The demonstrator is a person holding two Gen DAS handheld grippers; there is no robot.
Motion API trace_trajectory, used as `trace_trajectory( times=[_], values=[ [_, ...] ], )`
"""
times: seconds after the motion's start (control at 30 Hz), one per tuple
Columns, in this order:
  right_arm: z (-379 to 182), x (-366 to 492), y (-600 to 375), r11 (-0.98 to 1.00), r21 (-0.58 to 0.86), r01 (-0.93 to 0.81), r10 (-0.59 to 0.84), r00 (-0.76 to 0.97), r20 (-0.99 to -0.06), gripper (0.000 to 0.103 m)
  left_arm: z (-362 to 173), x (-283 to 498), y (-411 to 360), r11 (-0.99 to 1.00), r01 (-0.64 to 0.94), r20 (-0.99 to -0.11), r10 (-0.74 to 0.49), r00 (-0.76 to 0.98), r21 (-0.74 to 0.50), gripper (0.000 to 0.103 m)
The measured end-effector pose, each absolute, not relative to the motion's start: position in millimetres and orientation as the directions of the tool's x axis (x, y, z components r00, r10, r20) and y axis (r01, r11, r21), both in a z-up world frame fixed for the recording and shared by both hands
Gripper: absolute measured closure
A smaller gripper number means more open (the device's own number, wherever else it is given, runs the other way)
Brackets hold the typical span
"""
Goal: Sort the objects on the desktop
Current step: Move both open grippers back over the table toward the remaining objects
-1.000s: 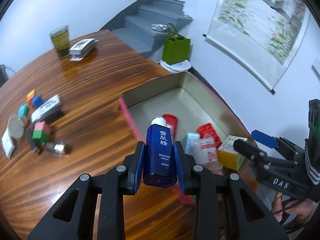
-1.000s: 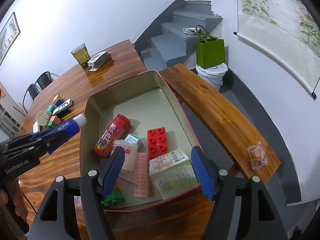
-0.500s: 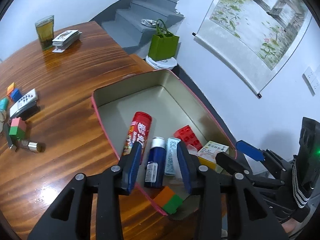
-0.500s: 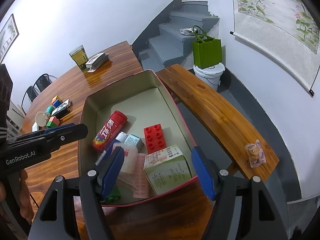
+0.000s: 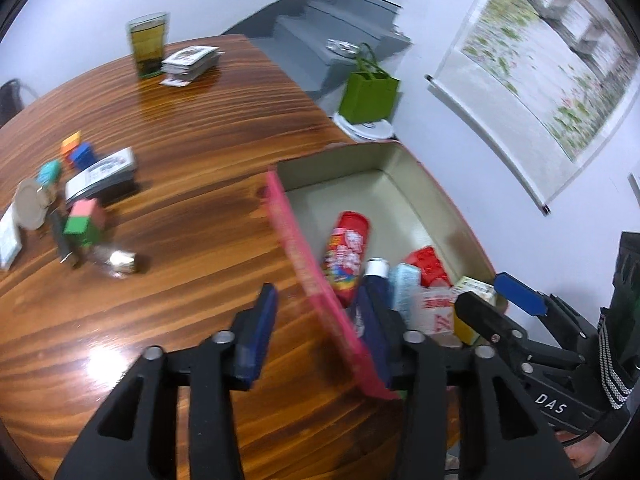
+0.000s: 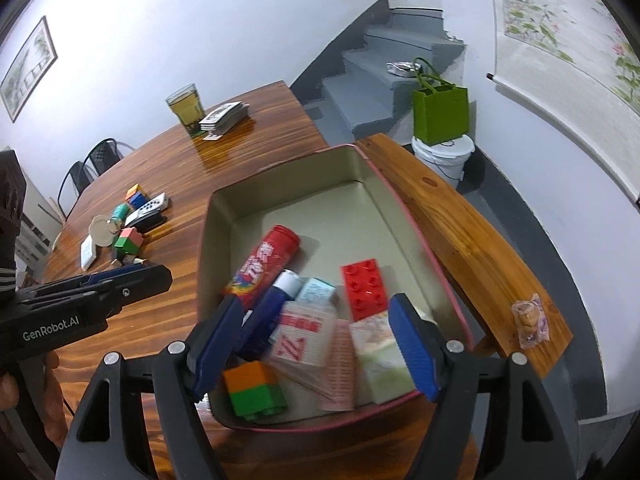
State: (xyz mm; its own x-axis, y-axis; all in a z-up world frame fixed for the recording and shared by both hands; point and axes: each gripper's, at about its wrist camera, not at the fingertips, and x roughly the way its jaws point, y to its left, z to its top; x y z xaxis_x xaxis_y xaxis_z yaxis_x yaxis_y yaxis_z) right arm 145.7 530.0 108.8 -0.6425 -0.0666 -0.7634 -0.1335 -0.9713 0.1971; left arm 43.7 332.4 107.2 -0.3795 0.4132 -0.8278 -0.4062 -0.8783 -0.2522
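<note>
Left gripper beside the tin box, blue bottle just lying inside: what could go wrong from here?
1. The left gripper, jaws opening, straddles the tin box's pink wall; pulling back could snag and drag the box.
2. The blue bottle leans on the red can and may roll.
3. The box sits near the table edge, so a shove could tip it toward the bench.

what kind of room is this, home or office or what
Most likely a room in a home, perhaps a dining or living area. A large wooden table carries a glass of tea and a deck of cards, grey stairs rise behind it, and a painted scroll hangs on the wall.
</note>
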Motion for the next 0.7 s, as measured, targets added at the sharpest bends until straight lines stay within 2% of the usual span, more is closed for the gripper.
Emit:
trace_trajectory(
  times=[0.2, 0.7],
  values=[
    [111.1, 136.6, 503.3, -0.976, 0.200, -0.087, -0.098, -0.644, -0.758, 0.023, 108.9, 41.8, 287.7, -0.916, -0.308, -0.823, 0.376, -0.427, -0.259, 0.038],
    [107.6, 109.7, 420.9, -0.976, 0.211, 0.048, -0.196, -0.614, -0.765, 0.020, 100.4, 39.1, 182.3, -0.960, -0.108, -0.843, 0.278, -0.460, -0.257, 0.038]
  ],
)
